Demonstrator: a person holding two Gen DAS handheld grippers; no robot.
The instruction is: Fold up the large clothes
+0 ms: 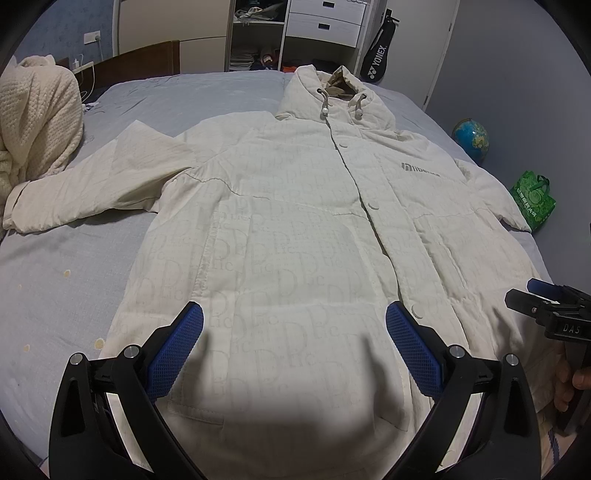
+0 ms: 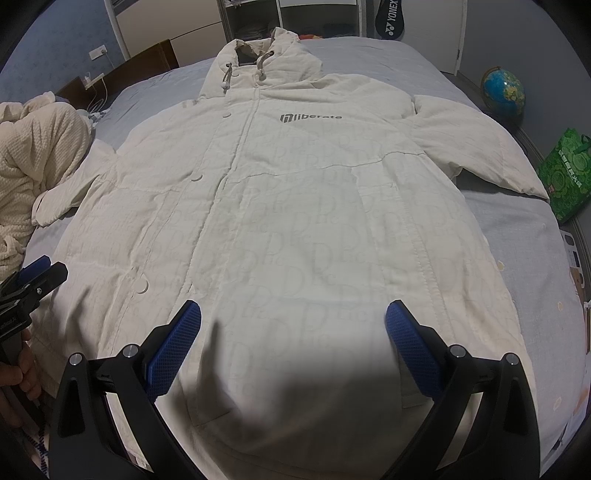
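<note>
A large cream hooded coat (image 1: 295,206) lies flat and front up on the grey bed, hood at the far end, both sleeves spread out. It also fills the right wrist view (image 2: 295,206). My left gripper (image 1: 294,325) is open and empty, just above the coat's hem on its left half. My right gripper (image 2: 293,325) is open and empty above the hem on the right half. The right gripper shows at the right edge of the left wrist view (image 1: 546,306); the left gripper shows at the left edge of the right wrist view (image 2: 33,284).
A cream knit robe (image 1: 33,122) is heaped on the bed's left side. The grey bedsheet (image 1: 55,280) surrounds the coat. A globe (image 1: 471,138) and a green bag (image 1: 532,199) stand on the floor to the right. Shelves and drawers (image 1: 295,29) are behind the bed.
</note>
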